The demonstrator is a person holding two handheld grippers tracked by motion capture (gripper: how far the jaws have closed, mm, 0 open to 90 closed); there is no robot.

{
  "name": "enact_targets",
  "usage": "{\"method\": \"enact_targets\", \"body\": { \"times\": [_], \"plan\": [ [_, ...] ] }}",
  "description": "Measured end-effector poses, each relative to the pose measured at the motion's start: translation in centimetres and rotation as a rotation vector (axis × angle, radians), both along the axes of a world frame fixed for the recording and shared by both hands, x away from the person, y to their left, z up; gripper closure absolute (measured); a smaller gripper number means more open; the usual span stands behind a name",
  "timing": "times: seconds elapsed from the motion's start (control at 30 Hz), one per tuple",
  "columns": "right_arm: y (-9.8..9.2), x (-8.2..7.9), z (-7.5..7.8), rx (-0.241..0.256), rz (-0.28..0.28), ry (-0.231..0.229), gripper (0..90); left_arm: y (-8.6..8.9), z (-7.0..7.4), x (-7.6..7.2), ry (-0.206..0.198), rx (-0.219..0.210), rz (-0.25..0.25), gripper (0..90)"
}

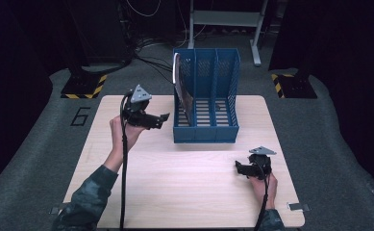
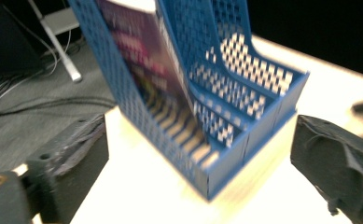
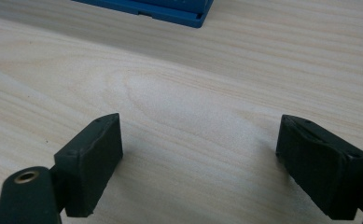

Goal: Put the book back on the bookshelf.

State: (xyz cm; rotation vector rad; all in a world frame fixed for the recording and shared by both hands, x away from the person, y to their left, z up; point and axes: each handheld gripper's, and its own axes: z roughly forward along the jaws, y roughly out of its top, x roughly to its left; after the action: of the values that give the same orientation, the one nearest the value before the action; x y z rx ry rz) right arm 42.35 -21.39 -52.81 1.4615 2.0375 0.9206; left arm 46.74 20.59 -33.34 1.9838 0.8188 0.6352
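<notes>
Near the far edge of your pale wooden table (image 1: 184,178) stands a blue file rack (image 1: 213,120); grey carpet (image 1: 35,159) surrounds it. Your left gripper (image 1: 161,118) and right gripper (image 1: 239,168) gape, empty.

The left gripper (image 2: 200,154) has its two black jaws spread wide, nothing between them. Past them a blue file rack (image 2: 244,126) stands on the pale table (image 2: 137,186), its walls perforated (the picture is blurred). A magazine (image 2: 142,56) with a purple cover leans in the rack's nearest compartment. Beyond the table lie grey floor (image 2: 30,121) and cables (image 2: 39,100)
</notes>
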Motion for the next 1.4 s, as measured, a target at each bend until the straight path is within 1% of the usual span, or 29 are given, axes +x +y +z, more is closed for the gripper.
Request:
{"method": "enact_targets", "body": {
  "times": [0.03, 0.07, 0.1, 0.17, 0.2, 0.23, 0.27, 0.4, 0.43, 0.47, 0.5, 0.57, 0.63, 0.7, 0.73, 0.77, 0.9, 0.97, 1.0, 1.03, 1.1, 1.17, 1.2, 1.23, 1.27, 1.3, 1.33, 1.37, 1.4],
  "plan": [
    [0.0, 0.0, 0.0, 0.0, 0.001, 0.0, 14.2, 0.3, -0.4, -0.5, 0.006, 0.004, -0.007, 2.8],
    [0.0, 0.0, 0.0, 0.0, 0.0, 0.0, 14.2, 0.5, -1.0, -0.9, 0.0, 0.007, 0.001, 2.4],
    [0.0, 0.0, 0.0, 0.0, 0.001, 0.0, 14.2, 0.8, -1.5, -1.3, 0.008, 0.019, -0.002, 1.7],
    [0.0, 0.0, 0.0, 0.0, 0.001, 0.0, 14.2, 1.2, -2.6, -2.1, 0.01, 0.023, 0.005, 0.7],
    [0.0, 0.0, 0.0, 0.0, 0.0, 0.0, 14.2, 1.4, -3.1, -2.5, 0.018, 0.034, 0.002, 0.0],
    [0.0, 0.0, 0.0, 0.0, 0.0, 0.0, 14.2, 1.7, -3.7, -2.9, 0.013, 0.03, 0.01, 0.0],
    [0.0, 0.0, 0.0, 0.0, 0.0, -0.001, 14.2, 1.9, -4.2, -3.2, 0.021, 0.039, 0.009, 0.0],
    [0.0, 0.0, 0.0, 0.0, 0.0, 0.0, 14.2, 2.8, -6.4, -4.6, 0.045, 0.044, 0.026, 0.0],
    [0.0, 0.0, 0.0, 0.0, 0.0, -0.001, 14.2, 3.0, -7.0, -5.0, 0.054, 0.054, 0.032, 0.0],
    [0.0, 0.0, 0.0, 0.0, 0.0, 0.0, 14.1, 3.3, -7.6, -5.2, 0.053, 0.064, 0.038, 0.0],
    [0.0, 0.0, 0.0, 0.0, -0.001, 0.0, 14.1, 3.5, -8.3, -5.5, 0.064, 0.056, 0.045, 0.0],
    [0.0, 0.0, 0.0, 0.0, -0.001, -0.001, 14.1, 4.0, -9.5, -6.0, 0.077, 0.089, 0.051, 0.0],
    [0.0, 0.0, 0.0, 0.001, -0.004, 0.001, 14.1, 4.4, -10.8, -6.5, 0.102, 0.087, 0.058, 0.0],
    [0.0, 0.0, 0.0, 0.001, -0.004, 0.001, 14.1, 4.9, -12.1, -7.0, 0.109, 0.107, 0.078, 0.0],
    [0.0, 0.0, 0.0, 0.001, -0.004, 0.001, 14.1, 5.2, -12.7, -7.3, 0.116, 0.103, 0.084, 0.0],
    [0.0, 0.0, 0.0, 0.001, -0.003, 0.001, 14.1, 5.5, -13.4, -7.6, 0.124, 0.088, 0.096, 0.0],
    [0.0, 0.0, 0.0, 0.001, -0.003, 0.001, 14.1, 6.7, -16.1, -8.1, 0.179, 0.097, 0.125, 0.0],
    [0.0, 0.0, 0.0, 0.001, -0.003, 0.001, 14.1, 7.2, -17.2, -8.3, 0.209, 0.099, 0.128, 0.0],
    [0.0, 0.0, 0.0, 0.0, -0.002, 0.0, 14.1, 7.4, -17.8, -8.3, 0.222, 0.099, 0.139, 0.0],
    [0.0, 0.0, 0.0, 0.001, -0.003, 0.001, 14.1, 7.6, -18.1, -8.3, 0.234, 0.117, 0.138, 0.0],
    [0.0, 0.0, 0.0, 0.001, -0.003, 0.001, 14.1, 8.0, -18.9, -8.4, 0.242, 0.092, 0.149, 0.0],
    [0.0, 0.0, 0.0, 0.001, -0.004, 0.001, 14.1, 8.3, -19.6, -8.5, 0.245, 0.088, 0.152, 0.0],
    [0.0, 0.0, 0.0, 0.001, -0.004, 0.001, 14.1, 8.4, -19.7, -8.4, 0.26, 0.079, 0.157, 0.0],
    [0.0, 0.0, 0.0, 0.0, -0.003, 0.001, 14.1, 8.5, -19.7, -8.4, 0.269, 0.071, 0.17, 0.0],
    [0.0, 0.0, 0.0, 0.0, -0.002, 0.0, 14.0, 8.5, -19.7, -8.4, 0.249, 0.073, 0.182, 0.0],
    [0.0, 0.0, 0.0, 0.001, -0.004, 0.001, 14.0, 8.6, -19.7, -8.3, 0.262, 0.08, 0.179, 0.0],
    [0.0, 0.0, 0.0, 0.002, -0.005, 0.001, 14.0, 8.7, -19.7, -8.2, 0.263, 0.075, 0.177, 0.0],
    [0.0, 0.0, 0.0, 0.002, -0.005, 0.001, 14.0, 8.7, -19.7, -8.2, 0.273, 0.072, 0.178, 0.0],
    [0.0, 0.0, 0.0, 0.002, -0.007, 0.001, 13.8, 8.7, -19.7, -8.2, 0.271, 0.066, 0.181, 0.0]
  ]
}}
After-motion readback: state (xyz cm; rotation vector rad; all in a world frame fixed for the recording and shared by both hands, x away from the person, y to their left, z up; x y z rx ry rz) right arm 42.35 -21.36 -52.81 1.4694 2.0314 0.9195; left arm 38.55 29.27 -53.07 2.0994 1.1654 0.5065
